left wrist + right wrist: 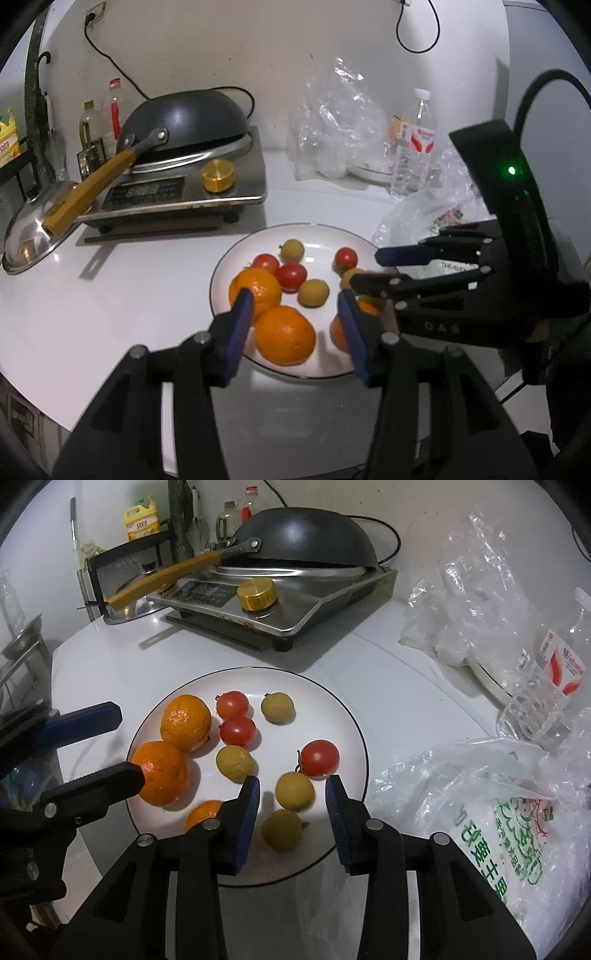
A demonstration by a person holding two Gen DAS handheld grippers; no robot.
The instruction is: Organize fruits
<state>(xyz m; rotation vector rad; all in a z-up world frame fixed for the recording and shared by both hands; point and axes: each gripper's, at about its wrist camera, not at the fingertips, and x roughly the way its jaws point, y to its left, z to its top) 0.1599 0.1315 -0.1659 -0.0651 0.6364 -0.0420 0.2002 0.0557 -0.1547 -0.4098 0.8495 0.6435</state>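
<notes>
Ten fruits are lying mixed on the white plate [343, 716], still waiting to be grouped, while the left gripper [295, 306] and right gripper [291, 794] are hovering over them unclenched, grasping nothing.

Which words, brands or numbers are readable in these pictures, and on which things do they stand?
"D A S": on the right claw's black body.
Green Chinese print on the plastic bag: too distorted to read with certainty.
Red label of the water bottle: blurred.
Yellow bottle's label: too small.
Stove display: digits unreadable.
</notes>
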